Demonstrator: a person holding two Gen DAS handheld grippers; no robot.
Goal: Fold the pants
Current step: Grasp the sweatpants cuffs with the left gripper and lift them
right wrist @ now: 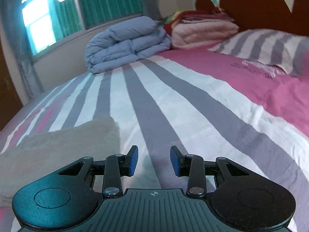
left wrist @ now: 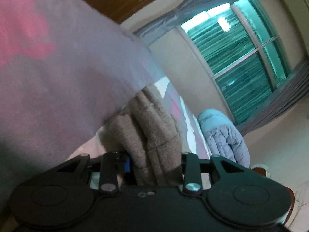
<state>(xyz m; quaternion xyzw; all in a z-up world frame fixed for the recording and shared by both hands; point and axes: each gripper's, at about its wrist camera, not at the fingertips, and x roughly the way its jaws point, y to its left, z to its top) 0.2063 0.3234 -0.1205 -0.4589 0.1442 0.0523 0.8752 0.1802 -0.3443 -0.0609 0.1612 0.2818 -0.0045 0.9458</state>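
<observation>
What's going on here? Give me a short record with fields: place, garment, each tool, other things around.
place: striped bed near a window
garment: brown fleece pants, bunched
left tool: shut on the pants
right tool: open, holding nothing, over the bed
other things: folded blue duvet, stacked pink bedding, striped pillow

The left gripper [left wrist: 154, 166] is matte black, with two round flat caps at its near corners, slim link arms pinned by silver screws and a blue pad [left wrist: 126, 163] showing on its left finger. The right gripper [right wrist: 154, 161] has the same black build, with both blue pads [right wrist: 133, 160] in view on short angled fingers. Its near deck is ribbed and bears a small crosshair mark at the centre.
</observation>
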